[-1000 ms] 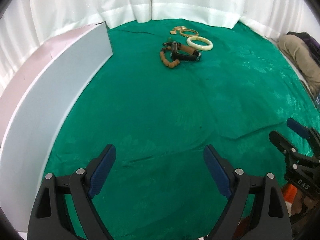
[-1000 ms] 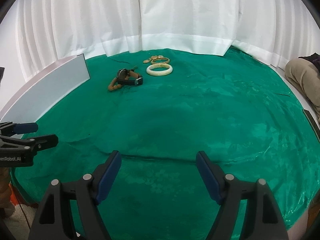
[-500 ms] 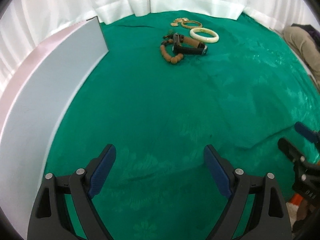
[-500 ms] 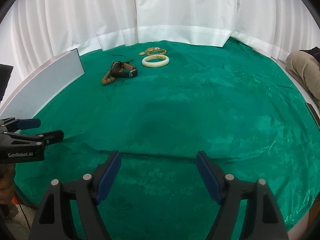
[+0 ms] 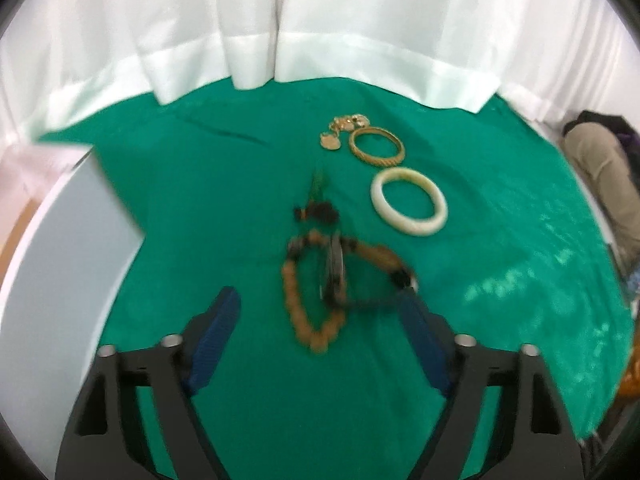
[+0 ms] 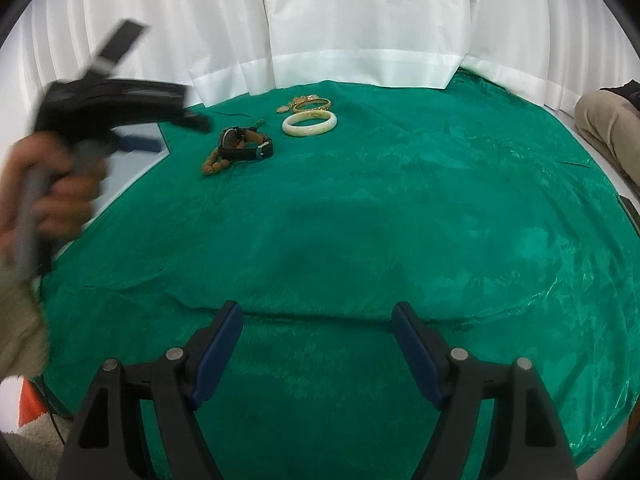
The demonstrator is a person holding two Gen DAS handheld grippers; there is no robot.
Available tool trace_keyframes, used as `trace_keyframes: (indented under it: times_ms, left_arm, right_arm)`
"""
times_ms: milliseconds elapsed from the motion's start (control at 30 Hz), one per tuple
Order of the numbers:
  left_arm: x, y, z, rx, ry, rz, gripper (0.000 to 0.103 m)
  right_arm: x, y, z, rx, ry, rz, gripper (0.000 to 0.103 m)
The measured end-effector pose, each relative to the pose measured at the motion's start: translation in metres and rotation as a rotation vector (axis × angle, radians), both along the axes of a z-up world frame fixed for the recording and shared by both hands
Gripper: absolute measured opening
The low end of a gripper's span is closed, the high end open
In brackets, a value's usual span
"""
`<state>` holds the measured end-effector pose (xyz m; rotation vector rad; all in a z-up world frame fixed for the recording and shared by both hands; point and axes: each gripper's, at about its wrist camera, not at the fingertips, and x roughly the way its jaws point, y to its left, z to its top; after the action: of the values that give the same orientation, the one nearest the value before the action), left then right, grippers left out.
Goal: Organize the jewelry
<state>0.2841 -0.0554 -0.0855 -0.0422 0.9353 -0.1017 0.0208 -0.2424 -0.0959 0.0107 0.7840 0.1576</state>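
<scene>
Jewelry lies on a green cloth [image 5: 520, 280]. My left gripper [image 5: 322, 312] is open and hovers just short of a brown bead bracelet [image 5: 298, 312] and a black-strapped watch [image 5: 336, 276] that lies across it. Beyond them are a white bangle [image 5: 408, 202], a gold bangle [image 5: 376, 146] and a small gold chain piece [image 5: 334, 136]. My right gripper [image 6: 318, 334] is open and empty, low over the cloth's near part. From there the watch [image 6: 246, 146], beads [image 6: 216, 164] and white bangle [image 6: 310, 124] show far off, with my left gripper [image 6: 168, 130] beside them.
A grey-white box [image 5: 60, 248] stands along the left edge of the cloth. White curtains [image 5: 320, 20] close the back. A person's leg in tan trousers [image 6: 608, 124] is at the far right. A fold [image 6: 320, 314] runs across the cloth near my right gripper.
My left gripper has moved forward across the cloth to the beads and watch, which now sit close between its fingers. My right gripper has barely moved.
</scene>
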Motion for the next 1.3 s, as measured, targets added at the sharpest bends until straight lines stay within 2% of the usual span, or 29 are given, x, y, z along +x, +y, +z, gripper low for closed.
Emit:
trace_keyframes:
  times_ms: [133,200,233,267,333,500,667,867,1000,1100,1133,1167,1200,1233,1267,1300]
  left_arm:
    - [0.022,-0.009,-0.016,0.026,0.038,0.003,0.058]
    - [0.026,-0.008,-0.021,0.036,0.049,0.006,0.038]
    - [0.028,-0.008,-0.023,0.039,0.056,0.007,0.017]
    - [0.027,-0.007,-0.023,0.030,0.049,0.005,0.010]
    - [0.022,-0.004,-0.021,0.035,0.041,0.010,0.009]
    - [-0.009,0.014,0.000,-0.042,0.032,0.015,0.009]
    - [-0.069,0.050,0.013,-0.065,0.085,0.047,0.009]
    - [-0.137,0.092,-0.005,-0.041,0.142,0.115,0.009]
    - [-0.158,0.111,-0.023,-0.050,0.165,0.166,0.009]
    - [-0.165,0.119,-0.029,-0.077,0.146,0.186,0.014]
    - [-0.167,0.119,-0.029,-0.074,0.135,0.191,0.021]
    - [-0.168,0.119,-0.029,-0.070,0.129,0.195,0.038]
    - [-0.170,0.119,-0.028,-0.068,0.120,0.198,0.048]
    - [-0.173,0.119,-0.026,-0.071,0.102,0.206,0.063]
    - [-0.178,0.121,-0.026,-0.076,0.088,0.214,0.069]
    - [-0.181,0.122,-0.026,-0.081,0.081,0.218,0.070]
  right_arm:
    - [-0.003,-0.003,0.000,0.008,-0.006,-0.003,0.079]
    - [-0.003,-0.006,0.000,0.011,-0.004,-0.006,0.079]
    - [-0.003,-0.006,-0.001,0.012,-0.003,-0.008,0.079]
    - [-0.004,-0.007,-0.001,0.014,-0.002,-0.009,0.079]
    - [-0.004,-0.009,-0.002,0.017,0.001,-0.012,0.079]
    - [-0.011,-0.009,0.003,0.015,-0.022,-0.019,0.079]
    - [-0.012,-0.004,0.005,0.014,-0.026,-0.019,0.079]
    - [-0.019,0.012,0.009,-0.001,-0.041,0.022,0.079]
    - [-0.022,0.024,0.006,-0.020,-0.031,0.050,0.079]
    - [-0.027,0.033,0.008,-0.035,-0.030,0.068,0.079]
    - [-0.028,0.035,0.008,-0.039,-0.032,0.071,0.079]
    - [-0.031,0.038,0.010,-0.046,-0.037,0.076,0.079]
    - [-0.033,0.041,0.011,-0.051,-0.039,0.078,0.079]
    - [-0.035,0.043,0.012,-0.055,-0.042,0.080,0.079]
    - [-0.036,0.045,0.012,-0.058,-0.042,0.082,0.079]
    - [-0.038,0.047,0.013,-0.065,-0.043,0.081,0.079]
